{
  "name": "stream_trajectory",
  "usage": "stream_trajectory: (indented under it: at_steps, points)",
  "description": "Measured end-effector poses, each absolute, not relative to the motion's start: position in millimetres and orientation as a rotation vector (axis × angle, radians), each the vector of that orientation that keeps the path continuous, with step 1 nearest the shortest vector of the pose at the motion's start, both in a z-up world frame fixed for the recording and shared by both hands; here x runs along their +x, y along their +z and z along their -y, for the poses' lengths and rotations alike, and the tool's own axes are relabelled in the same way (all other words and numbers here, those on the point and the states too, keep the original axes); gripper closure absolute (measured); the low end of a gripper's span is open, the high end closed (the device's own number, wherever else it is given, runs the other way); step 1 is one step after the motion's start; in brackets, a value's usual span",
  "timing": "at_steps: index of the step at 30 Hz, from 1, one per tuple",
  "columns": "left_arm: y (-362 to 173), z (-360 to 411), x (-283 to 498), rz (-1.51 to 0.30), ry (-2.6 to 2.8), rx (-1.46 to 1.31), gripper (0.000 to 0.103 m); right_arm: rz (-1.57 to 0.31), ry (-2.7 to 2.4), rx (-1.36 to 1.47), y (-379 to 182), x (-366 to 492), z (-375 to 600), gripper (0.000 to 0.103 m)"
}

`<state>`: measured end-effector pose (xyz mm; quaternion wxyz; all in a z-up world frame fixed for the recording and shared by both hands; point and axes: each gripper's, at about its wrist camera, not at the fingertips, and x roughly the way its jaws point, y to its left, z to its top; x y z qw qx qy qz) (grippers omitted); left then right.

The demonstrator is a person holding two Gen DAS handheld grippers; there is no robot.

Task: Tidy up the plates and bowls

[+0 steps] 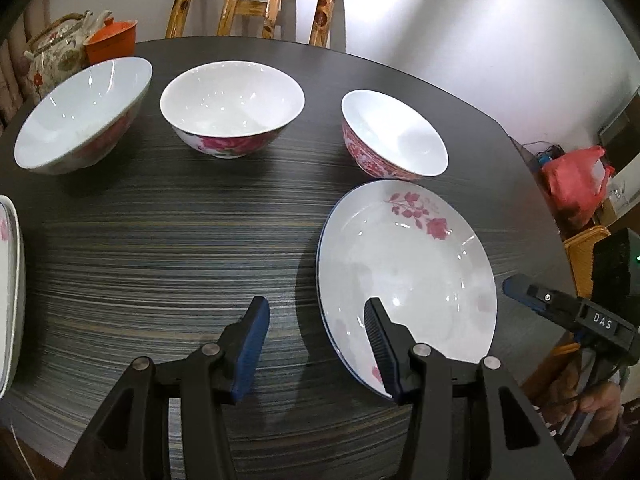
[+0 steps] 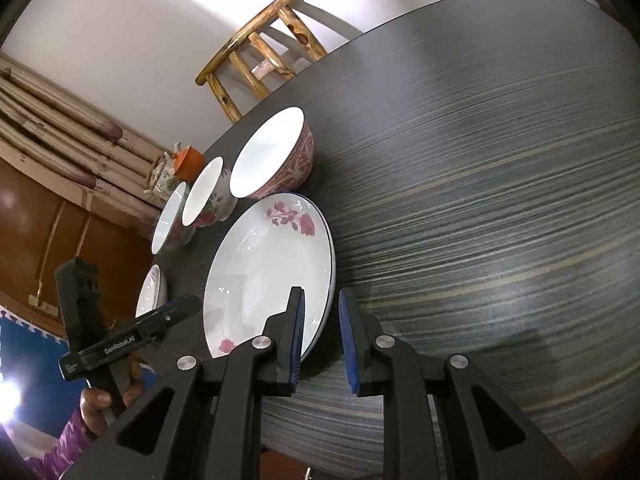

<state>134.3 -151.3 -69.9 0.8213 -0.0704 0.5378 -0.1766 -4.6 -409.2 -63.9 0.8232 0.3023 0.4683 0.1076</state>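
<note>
Three white bowls with pink flowers stand in a row across the dark table: a large one (image 1: 80, 114), a middle one (image 1: 232, 110) and a smaller red-patterned one (image 1: 394, 140). A stack of two round rose plates (image 1: 404, 272) lies in front of the small bowl. My left gripper (image 1: 316, 340) is open, its right finger over the plate's near rim. My right gripper (image 2: 322, 336) is open, straddling the plate stack's (image 2: 264, 264) near edge. Another white plate (image 1: 10, 280) lies at the far left. The right gripper also shows in the left wrist view (image 1: 560, 304).
A flowered teapot (image 1: 56, 48) and an orange cup (image 1: 112, 40) stand at the table's back left. A wooden chair (image 1: 260, 4) stands behind the table. A red bag (image 1: 576, 184) lies off the table's right edge.
</note>
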Motion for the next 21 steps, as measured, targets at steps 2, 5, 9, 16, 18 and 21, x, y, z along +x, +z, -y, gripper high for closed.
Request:
stream_trajectory:
  at_steps: [2,5,9,16,18,21]
  points:
    - [-72,151,137,-1.151,-0.372,-0.157,0.053,-0.997,0.239,0.657,-66,0,409,0.076]
    - [-76,150,140,-1.157,-0.379,-0.187,0.053,-1.015,0.253,0.658,-72,7,408,0.075]
    - [-81,150,143,-1.166,-0.389,-0.222,0.053,-1.038,0.26,0.641,-78,15,402,0.075]
    - [-90,167,146,-1.2,-0.402,-0.112,0.067,-1.059,0.259,0.63,-83,23,402,0.076]
    - [-94,170,148,-1.225,-0.423,-0.127,0.086,-1.066,0.268,0.639,-86,25,403,0.078]
    - [-93,170,149,-1.22,-0.409,-0.128,0.086,-1.083,0.282,0.639,-90,29,401,0.091]
